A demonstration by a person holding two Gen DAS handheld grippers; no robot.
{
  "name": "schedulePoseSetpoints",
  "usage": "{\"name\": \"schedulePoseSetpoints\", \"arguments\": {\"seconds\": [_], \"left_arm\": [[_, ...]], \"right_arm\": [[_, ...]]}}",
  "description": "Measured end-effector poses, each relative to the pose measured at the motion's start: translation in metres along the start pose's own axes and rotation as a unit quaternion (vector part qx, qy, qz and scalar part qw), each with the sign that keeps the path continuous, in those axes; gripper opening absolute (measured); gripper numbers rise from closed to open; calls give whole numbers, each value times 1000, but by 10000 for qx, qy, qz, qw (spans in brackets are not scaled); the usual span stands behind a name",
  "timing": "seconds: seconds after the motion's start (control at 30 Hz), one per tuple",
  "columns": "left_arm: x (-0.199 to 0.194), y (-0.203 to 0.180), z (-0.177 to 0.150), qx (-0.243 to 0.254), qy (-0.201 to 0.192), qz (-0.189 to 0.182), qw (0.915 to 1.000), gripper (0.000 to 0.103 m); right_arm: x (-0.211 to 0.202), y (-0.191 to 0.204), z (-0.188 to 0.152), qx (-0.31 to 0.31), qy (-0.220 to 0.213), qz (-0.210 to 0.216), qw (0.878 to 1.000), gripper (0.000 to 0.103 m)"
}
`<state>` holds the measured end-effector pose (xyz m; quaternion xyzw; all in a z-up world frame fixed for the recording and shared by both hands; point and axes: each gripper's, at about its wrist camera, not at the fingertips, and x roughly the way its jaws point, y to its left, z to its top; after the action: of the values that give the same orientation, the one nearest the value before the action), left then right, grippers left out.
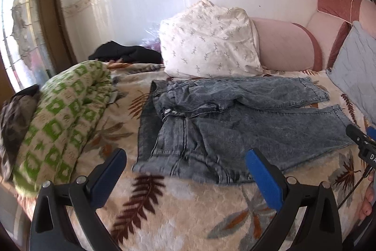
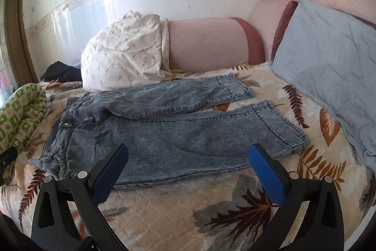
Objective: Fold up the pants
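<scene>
Grey-blue washed jeans [image 1: 235,119] lie spread flat on the leaf-patterned bedspread [image 1: 178,211], waistband to the left, both legs running to the right and slightly apart. My left gripper [image 1: 185,157] hangs open just in front of the rumpled waist and hip. In the right wrist view the jeans [image 2: 183,128] fill the middle, and my right gripper [image 2: 188,152] is open over the near leg's lower edge. Nothing is between either pair of blue pads. The right gripper's black body [image 1: 362,145] shows at the left view's right edge.
A green-and-cream rolled blanket [image 1: 63,119] lies left of the waistband. A white patterned pillow [image 1: 209,39] and pink bolster [image 2: 206,44] sit behind the jeans. A light blue quilted cushion [image 2: 329,67] leans at the right. Dark clothing [image 1: 127,53] lies at the back left.
</scene>
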<state>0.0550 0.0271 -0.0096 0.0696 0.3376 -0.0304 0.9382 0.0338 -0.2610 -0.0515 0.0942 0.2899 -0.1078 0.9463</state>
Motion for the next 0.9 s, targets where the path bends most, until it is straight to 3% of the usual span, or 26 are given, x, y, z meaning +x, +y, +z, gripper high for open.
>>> {"name": "schedulePoseSetpoints", "arguments": {"seconds": [0.13,0.3,0.4,0.53,0.77,0.9], "left_arm": [[36,19,37,30,164,-62,9998,103],[84,25,78,185,232,305,9991,103],[112,10,97,379,393,18,9985,103],[165,3,124,505,827,-251,9950,103],[261,67,153,-84,1524,367,9876,103],[294,93,161,-340,1751,433,9830,103]], "right_arm": [[11,-27,19,306,222,113,9992,103],[54,-66,64,259,485,6,9985,103],[89,-85,86,278,789,-150,9964,103],[133,-123,108,976,855,37,9915,103],[227,-155,169,1211,1299,231,9838,103],[285,-161,192,1513,1581,351,9751,99]]}}
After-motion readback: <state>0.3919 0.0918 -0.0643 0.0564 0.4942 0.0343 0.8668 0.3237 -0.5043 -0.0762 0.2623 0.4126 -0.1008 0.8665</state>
